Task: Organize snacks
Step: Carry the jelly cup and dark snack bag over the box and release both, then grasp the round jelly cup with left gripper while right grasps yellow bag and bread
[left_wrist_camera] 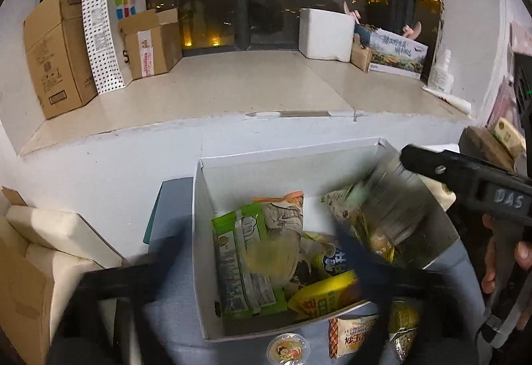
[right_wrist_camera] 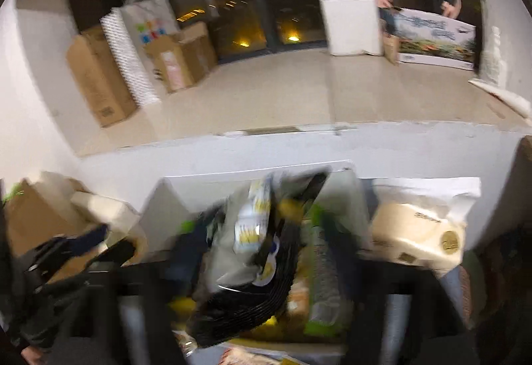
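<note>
A white open box point(left_wrist_camera: 199, 232) holds several snack packets, among them a green one point(left_wrist_camera: 239, 262) and a yellow one point(left_wrist_camera: 322, 298). My left gripper point(left_wrist_camera: 262, 258) is open above the box, its fingers point(left_wrist_camera: 166, 252) blurred and wide apart. The right gripper point(left_wrist_camera: 409, 159) enters from the right over the box's far corner, with a blurred silvery packet point(left_wrist_camera: 395, 212) below it. In the right wrist view my right gripper point(right_wrist_camera: 266, 252) has a grey packet with a black tray point(right_wrist_camera: 252, 265) between its fingers over the box point(right_wrist_camera: 173, 192); the view is blurred.
More packets point(left_wrist_camera: 352, 335) and a small round cup point(left_wrist_camera: 287, 346) lie in front of the box. Cardboard boxes point(left_wrist_camera: 53, 56) and a paper bag point(left_wrist_camera: 109, 29) stand on the ledge at the left. A foam box point(left_wrist_camera: 326, 32) stands at the right. A cream pack point(right_wrist_camera: 419, 235) sits right of the box.
</note>
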A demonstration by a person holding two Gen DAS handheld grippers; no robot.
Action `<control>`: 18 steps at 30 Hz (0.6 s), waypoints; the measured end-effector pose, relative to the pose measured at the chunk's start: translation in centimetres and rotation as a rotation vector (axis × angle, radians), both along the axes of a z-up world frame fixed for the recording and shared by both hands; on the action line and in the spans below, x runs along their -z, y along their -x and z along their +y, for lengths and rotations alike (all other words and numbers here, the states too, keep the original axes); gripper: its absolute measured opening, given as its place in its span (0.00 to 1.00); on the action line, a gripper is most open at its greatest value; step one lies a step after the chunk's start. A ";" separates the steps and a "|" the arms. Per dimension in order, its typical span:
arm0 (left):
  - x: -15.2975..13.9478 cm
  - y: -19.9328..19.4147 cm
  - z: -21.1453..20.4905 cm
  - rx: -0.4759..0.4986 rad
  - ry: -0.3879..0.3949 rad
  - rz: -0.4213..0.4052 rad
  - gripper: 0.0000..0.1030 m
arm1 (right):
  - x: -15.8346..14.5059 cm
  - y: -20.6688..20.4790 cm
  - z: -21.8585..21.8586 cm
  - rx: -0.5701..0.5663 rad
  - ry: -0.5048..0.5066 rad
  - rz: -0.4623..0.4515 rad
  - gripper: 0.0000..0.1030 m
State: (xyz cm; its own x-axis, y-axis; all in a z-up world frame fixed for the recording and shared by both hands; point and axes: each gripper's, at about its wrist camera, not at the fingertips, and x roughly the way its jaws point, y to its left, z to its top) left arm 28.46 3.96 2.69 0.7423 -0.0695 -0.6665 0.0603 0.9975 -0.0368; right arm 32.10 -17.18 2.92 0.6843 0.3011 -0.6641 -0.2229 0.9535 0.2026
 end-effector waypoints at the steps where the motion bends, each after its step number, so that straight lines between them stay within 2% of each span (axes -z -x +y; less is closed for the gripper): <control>1: 0.0 0.1 0.1 0.003 0.007 -0.007 1.00 | -0.1 0.0 -0.4 0.010 -0.018 -0.014 0.99; 11: -0.1 1.9 -0.6 0.025 -0.020 -0.022 1.00 | 0.3 1.5 -2.5 0.004 -0.085 -0.006 1.00; 18: -0.2 7.9 -1.5 0.069 -0.037 -0.064 1.00 | -0.8 7.2 -3.4 -0.096 -0.088 -0.074 1.00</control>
State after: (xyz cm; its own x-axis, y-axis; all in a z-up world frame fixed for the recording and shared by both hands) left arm 20.52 2.47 2.85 0.7778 -0.0982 -0.6208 0.1298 0.9915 0.0058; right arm 24.93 -20.59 3.67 0.6954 0.4226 -0.5812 -0.3298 0.9063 0.2644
